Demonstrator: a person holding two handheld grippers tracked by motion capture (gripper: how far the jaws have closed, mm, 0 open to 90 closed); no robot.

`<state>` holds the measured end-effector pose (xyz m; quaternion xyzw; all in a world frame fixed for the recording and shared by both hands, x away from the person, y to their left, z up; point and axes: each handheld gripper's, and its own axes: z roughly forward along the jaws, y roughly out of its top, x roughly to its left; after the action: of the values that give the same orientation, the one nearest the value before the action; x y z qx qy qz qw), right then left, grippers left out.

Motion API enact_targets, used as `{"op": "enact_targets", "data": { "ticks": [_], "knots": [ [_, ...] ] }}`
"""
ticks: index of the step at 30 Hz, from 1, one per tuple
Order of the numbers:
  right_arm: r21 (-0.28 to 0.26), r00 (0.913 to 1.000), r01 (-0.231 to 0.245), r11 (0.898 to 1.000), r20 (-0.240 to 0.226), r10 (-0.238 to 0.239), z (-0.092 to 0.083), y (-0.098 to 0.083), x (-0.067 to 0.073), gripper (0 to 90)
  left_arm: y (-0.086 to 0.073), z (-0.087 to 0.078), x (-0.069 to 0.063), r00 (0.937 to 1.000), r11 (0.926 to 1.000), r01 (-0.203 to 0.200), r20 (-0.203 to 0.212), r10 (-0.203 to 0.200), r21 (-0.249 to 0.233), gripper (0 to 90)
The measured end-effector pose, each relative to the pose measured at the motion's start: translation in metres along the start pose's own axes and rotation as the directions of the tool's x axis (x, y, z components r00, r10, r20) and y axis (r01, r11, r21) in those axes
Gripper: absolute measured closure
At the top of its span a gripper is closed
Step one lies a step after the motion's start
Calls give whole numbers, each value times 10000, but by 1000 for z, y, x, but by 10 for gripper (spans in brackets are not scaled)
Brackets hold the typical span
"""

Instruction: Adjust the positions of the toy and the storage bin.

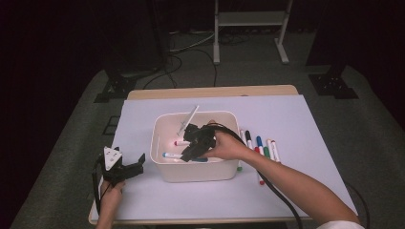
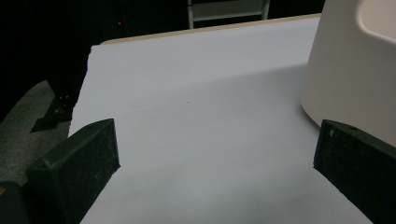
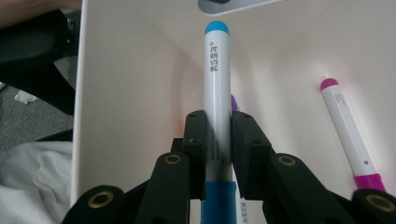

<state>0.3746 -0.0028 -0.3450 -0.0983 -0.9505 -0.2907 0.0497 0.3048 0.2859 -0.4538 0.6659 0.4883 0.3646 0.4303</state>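
My right gripper [image 1: 192,147] reaches down into the white bin [image 1: 196,172] in the middle of the table. In the right gripper view its jaws [image 3: 218,127] are shut on a white marker with a blue cap [image 3: 217,79], which points along the bin floor towards the far wall. In the high view the same blue marker [image 1: 170,155] lies low in the bin. A magenta-capped marker [image 3: 348,135] rests on the floor to its right. My left gripper [image 1: 130,167] sits on the table left of the bin, open, with bare table between its jaws [image 2: 215,154].
A white marker [image 1: 188,119] leans over the bin's back rim. Several markers [image 1: 260,145] lie in a row on the table right of the bin. The bin's rounded wall [image 2: 345,70] stands close to the left gripper's right jaw. A lilac sheet [image 1: 286,119] covers the table.
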Motion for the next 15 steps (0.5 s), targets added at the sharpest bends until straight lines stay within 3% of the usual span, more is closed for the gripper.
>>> {"op": "enact_targets", "data": {
  "ticks": [9,15],
  "knots": [
    [454,10000,-1,9990,72,-2,4,0,1,707,0,0,0,10000,10000,28,-1,-28,5,0],
    [187,9996,-3,9998,280,-2,-6,1,2,706,0,0,0,10000,10000,47,-2,-47,2,0]
  ]
}}
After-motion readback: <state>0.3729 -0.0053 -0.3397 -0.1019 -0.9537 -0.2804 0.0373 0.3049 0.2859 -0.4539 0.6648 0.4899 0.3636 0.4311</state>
